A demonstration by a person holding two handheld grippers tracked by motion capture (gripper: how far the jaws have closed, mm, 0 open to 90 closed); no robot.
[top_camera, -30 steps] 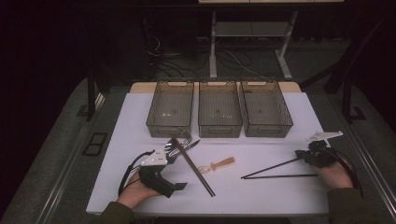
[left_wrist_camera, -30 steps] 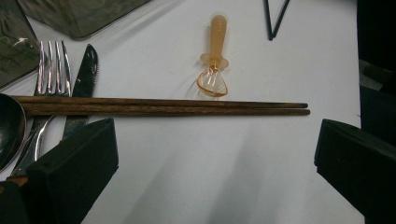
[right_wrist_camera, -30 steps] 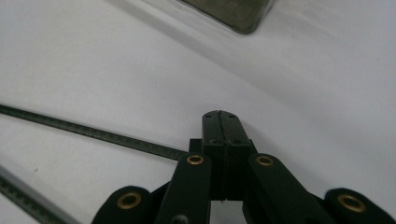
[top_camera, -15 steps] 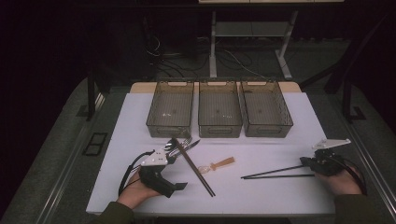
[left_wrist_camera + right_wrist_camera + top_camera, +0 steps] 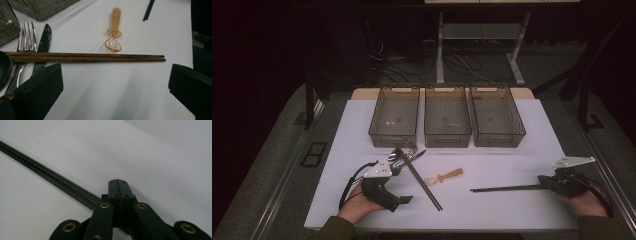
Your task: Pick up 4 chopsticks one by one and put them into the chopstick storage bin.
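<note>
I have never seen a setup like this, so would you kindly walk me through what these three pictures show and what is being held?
No robot here: a person sits at a white table with a hand-held gripper in each hand.

The high view looks down from above. The left hand-held gripper rests at the lower left, the right hand-held gripper at the lower right. Three clear bins stand side by side at the far end.

The other two pictures come from cameras riding on the grippers. The left gripper view looks between open jaws at brown wooden chopsticks lying over a fork, a knife and a spoon, with a small orange-handled utensil beyond.

The right gripper view shows jaws closed; black chopsticks run out from them across the table, apparently gripped at one end.
</note>
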